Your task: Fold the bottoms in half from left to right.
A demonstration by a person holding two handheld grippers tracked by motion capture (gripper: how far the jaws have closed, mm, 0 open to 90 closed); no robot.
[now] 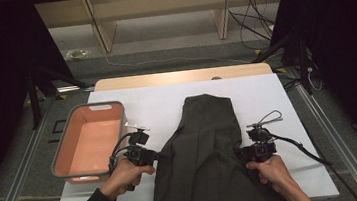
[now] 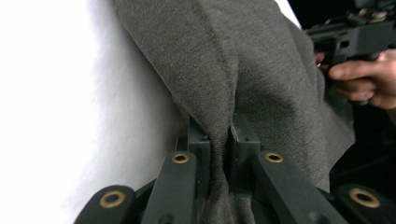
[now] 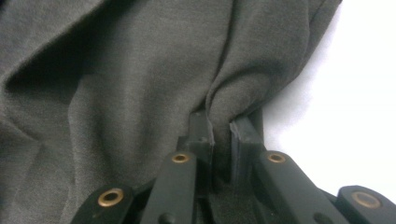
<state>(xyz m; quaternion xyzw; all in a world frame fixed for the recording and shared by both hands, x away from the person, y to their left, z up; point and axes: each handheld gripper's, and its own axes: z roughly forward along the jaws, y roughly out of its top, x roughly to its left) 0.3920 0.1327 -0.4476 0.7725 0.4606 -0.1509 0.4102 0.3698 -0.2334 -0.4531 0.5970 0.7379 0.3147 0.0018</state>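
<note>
Dark grey pleated skirt spread flat on the white-covered bench, waistband at the far end, hem toward the near edge and partly over it. Left gripper at the skirt's left edge, fingers pinching a fold of the cloth — fabric bunched tight between them. Right gripper at the right edge, fingers likewise pinched on a gathered fold. Pink bin just left of the left gripper, apart from the skirt.
</note>
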